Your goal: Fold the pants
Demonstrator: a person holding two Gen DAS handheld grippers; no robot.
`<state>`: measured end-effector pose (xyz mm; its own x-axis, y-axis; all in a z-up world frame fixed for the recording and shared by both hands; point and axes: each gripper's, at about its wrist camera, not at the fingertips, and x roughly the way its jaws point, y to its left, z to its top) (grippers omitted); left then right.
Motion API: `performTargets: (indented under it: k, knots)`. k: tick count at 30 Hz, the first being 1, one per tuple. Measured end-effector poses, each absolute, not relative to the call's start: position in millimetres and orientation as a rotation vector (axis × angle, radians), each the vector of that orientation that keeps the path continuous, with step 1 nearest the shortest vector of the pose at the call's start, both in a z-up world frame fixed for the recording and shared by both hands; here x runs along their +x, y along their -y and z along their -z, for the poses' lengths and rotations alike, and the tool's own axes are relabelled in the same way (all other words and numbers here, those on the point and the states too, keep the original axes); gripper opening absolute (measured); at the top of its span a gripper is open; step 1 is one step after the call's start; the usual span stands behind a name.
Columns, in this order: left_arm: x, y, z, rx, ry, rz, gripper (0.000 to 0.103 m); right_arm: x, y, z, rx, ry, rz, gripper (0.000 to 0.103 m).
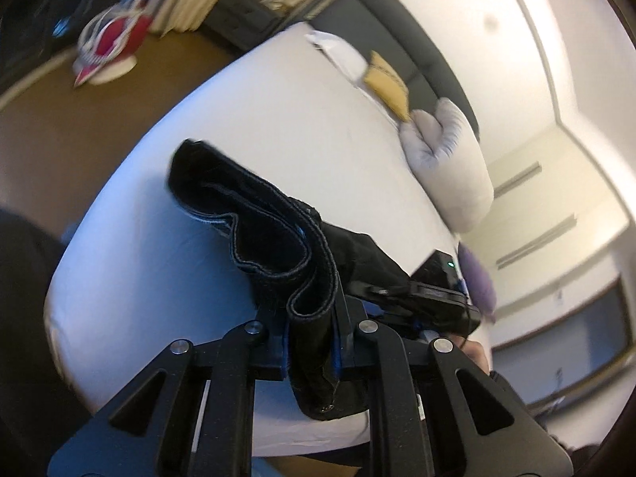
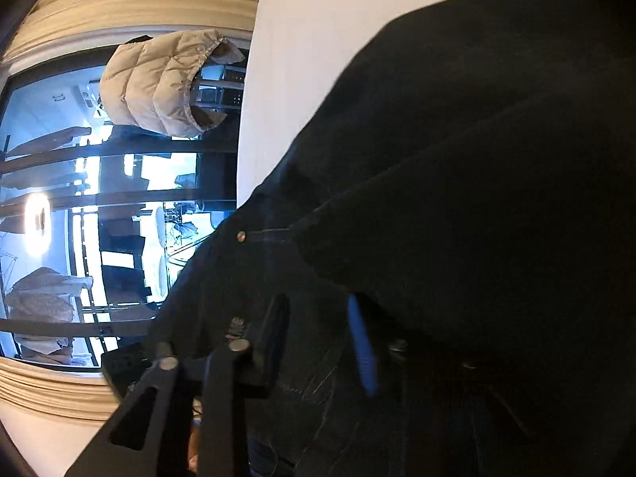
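Observation:
The black pants hang in a folded bundle above the white bed, stitched hems showing. My left gripper is shut on the bundle's lower end, and cloth fills the narrow gap between its jaws. In the right wrist view the pants cover most of the frame, with a metal rivet showing. My right gripper holds a thick layer of that cloth between its black finger and its blue pad. The right gripper's body, with a green light, shows just right of the left one.
A grey pillow, a yellow cushion and a white pillow lie along the dark headboard. Brown floor and a red-and-white object are left of the bed. A beige puffer jacket hangs by a large window.

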<state>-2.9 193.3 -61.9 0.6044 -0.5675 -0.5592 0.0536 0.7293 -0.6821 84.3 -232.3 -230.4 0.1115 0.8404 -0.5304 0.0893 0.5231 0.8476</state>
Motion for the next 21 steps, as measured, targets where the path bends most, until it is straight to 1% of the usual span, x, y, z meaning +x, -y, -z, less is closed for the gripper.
performTargets:
  k: [2, 3, 4, 6, 8, 11, 13, 14, 15, 17, 21]
  knots:
    - [5, -165, 46, -0.615, -0.846, 0.423, 0.012, 80, 233, 230, 0.893, -1.337, -0.689, 0.026]
    - [8, -154, 41, -0.590, -0.843, 0.436, 0.012, 79, 237, 229, 0.921, -1.329, -0.688, 0.028]
    - [11, -141, 35, -0.558, -0.840, 0.455, 0.012, 78, 244, 224, 0.955, -1.315, -0.683, 0.033]
    - [15, -108, 25, -0.498, -0.836, 0.483, 0.012, 75, 259, 207, 1.000, -1.233, -0.686, 0.069]
    - [17, -76, 15, -0.409, -0.831, 0.513, 0.012, 72, 278, 190, 1.032, -1.168, -0.706, 0.084]
    - [16, -12, 8, -0.255, -0.842, 0.577, 0.012, 70, 310, 162, 1.070, -1.101, -0.760, 0.091]
    - [11, 26, 13, -0.153, -0.849, 0.620, 0.012, 68, 326, 148, 1.049, -1.075, -0.781, 0.095]
    - [9, 52, 19, -0.086, -0.863, 0.648, 0.012, 67, 330, 144, 1.037, -1.073, -0.786, 0.099]
    - [5, 72, 25, -0.030, -0.873, 0.668, 0.012, 65, 336, 142, 1.021, -1.074, -0.788, 0.101]
    - [-3, 105, 36, 0.069, -0.876, 0.696, 0.013, 62, 342, 144, 1.010, -1.089, -0.780, 0.101]
    - [-15, 144, 49, 0.187, -0.874, 0.739, 0.013, 51, 345, 159, 0.983, -1.159, -0.739, 0.102]
